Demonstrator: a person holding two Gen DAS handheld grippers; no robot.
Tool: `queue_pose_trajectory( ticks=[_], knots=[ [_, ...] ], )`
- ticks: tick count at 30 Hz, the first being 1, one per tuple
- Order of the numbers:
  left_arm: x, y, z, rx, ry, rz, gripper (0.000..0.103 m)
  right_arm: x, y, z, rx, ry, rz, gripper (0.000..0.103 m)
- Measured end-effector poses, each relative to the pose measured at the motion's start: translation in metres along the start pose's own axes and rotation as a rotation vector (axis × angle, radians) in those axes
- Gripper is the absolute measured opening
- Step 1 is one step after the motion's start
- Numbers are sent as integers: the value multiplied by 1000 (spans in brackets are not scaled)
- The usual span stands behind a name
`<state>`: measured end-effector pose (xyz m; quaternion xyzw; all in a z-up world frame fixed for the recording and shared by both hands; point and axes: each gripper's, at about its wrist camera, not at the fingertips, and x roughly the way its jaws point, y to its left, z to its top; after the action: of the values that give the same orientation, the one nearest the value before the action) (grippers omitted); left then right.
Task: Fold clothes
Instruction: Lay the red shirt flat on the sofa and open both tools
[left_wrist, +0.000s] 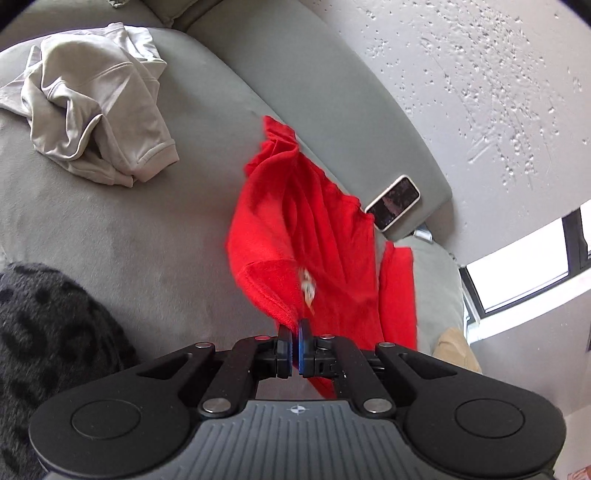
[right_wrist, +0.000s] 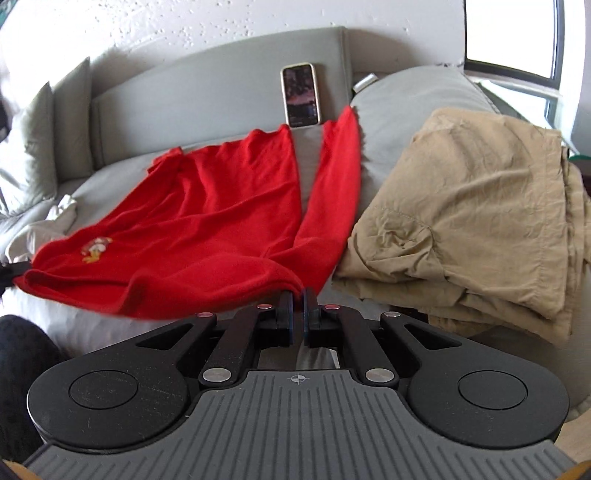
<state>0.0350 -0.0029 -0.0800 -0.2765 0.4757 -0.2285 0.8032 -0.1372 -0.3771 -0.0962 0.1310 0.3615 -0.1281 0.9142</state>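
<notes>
A red garment (right_wrist: 207, 206) with a small embroidered emblem lies spread over the grey sofa seat (right_wrist: 110, 173), its far end reaching the backrest. My right gripper (right_wrist: 298, 295) is shut on the garment's near edge. In the left wrist view the same red garment (left_wrist: 314, 229) hangs bunched and slightly blurred, and my left gripper (left_wrist: 294, 328) is shut on its hem beside the emblem. At the left edge of the right wrist view a black tip of the left gripper (right_wrist: 14, 271) pinches the garment's other corner.
A phone (right_wrist: 300, 94) leans against the sofa backrest (right_wrist: 207, 85) just behind the red garment. A crumpled pale shirt (left_wrist: 99, 107) lies on the seat to the left. A folded tan garment (right_wrist: 472, 206) sits on the right. A black fuzzy item (left_wrist: 44, 332) is near left.
</notes>
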Motion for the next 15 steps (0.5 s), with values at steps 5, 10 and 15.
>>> queue_pose_trajectory(
  ticks=[5, 10, 15],
  knots=[
    [12, 12, -13, -40, 148, 172, 29, 2, -2, -4, 5, 97, 13, 10],
    [-3, -8, -16, 54, 76, 232, 35, -5, -7, -1, 61, 88, 38, 17],
    [-8, -46, -13, 211, 6, 173, 37, -10, -4, 13, 85, 48, 86, 32]
  ],
)
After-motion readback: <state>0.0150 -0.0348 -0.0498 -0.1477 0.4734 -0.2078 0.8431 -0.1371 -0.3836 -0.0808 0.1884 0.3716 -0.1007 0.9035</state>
